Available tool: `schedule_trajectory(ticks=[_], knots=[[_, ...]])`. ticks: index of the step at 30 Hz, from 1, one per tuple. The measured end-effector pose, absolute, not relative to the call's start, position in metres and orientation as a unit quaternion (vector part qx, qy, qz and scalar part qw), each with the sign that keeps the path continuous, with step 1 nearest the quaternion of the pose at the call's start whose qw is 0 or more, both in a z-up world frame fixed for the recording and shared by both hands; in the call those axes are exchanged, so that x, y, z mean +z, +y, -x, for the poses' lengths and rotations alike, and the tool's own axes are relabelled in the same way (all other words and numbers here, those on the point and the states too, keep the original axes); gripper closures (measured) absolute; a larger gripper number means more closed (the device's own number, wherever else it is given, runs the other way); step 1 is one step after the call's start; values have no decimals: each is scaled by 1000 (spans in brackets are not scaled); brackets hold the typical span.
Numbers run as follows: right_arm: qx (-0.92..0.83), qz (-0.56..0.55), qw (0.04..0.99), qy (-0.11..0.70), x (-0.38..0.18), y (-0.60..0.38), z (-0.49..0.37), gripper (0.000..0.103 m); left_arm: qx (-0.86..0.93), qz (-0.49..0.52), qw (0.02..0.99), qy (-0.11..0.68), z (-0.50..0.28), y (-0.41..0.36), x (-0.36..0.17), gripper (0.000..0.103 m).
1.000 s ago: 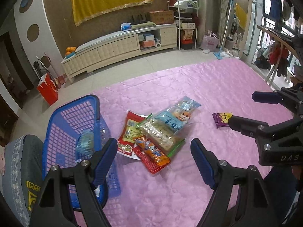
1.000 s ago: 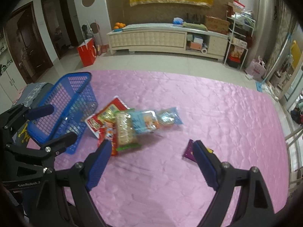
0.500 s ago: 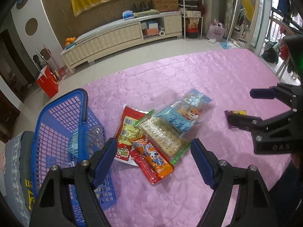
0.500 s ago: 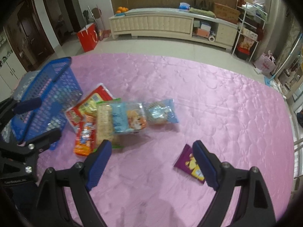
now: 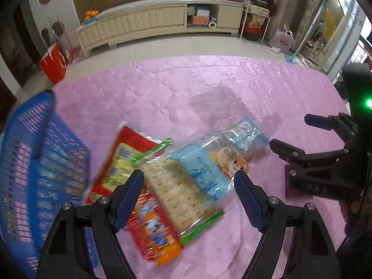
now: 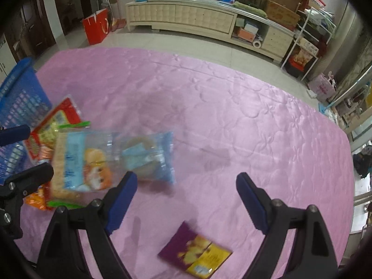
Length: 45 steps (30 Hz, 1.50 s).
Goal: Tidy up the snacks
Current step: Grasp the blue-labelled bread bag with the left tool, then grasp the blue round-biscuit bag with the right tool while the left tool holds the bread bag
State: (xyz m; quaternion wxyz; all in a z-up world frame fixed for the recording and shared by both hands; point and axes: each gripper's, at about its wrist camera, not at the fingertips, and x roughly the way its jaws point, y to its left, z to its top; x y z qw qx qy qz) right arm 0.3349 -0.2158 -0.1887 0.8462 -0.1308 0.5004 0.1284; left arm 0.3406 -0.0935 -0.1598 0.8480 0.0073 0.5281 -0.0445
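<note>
Left wrist view: left gripper (image 5: 188, 181) fingers spread wide, empty, above the cracker pack (image 5: 179, 193); right gripper (image 6: 186, 183) fingers likewise spread, the purple packet (image 6: 195, 251) below them.

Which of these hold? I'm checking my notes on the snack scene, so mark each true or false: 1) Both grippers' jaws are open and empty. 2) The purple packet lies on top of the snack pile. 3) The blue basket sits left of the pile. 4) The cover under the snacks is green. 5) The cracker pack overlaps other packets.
1) True: the left gripper and right gripper both stand with jaws apart and nothing between the pads.
2) False: the purple packet lies alone on the cover, apart from the pile.
3) True: the basket is left of the pile.
4) False: the cover is pink.
5) True: the cracker pack lies over the red packet and the orange one.
</note>
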Motion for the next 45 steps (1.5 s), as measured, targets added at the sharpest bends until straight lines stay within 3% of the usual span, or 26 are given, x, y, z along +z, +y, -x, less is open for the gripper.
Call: schedule_trajectory(ticks=[9, 24, 29, 45], knots=[[119, 93, 854, 498, -196, -247, -336, 13, -41, 19, 826, 562, -372, -122, -189, 25], [128, 109, 853, 495, -195, -239, -335, 13, 7, -70, 822, 566, -392, -148, -212, 21], [140, 90, 851, 499, -192, -239, -337, 13, -8, -33, 825, 564, -387, -134, -205, 33], [180, 61, 833, 520, -211, -200, -351, 13, 19, -34, 868, 494, -345, -81, -161, 34]])
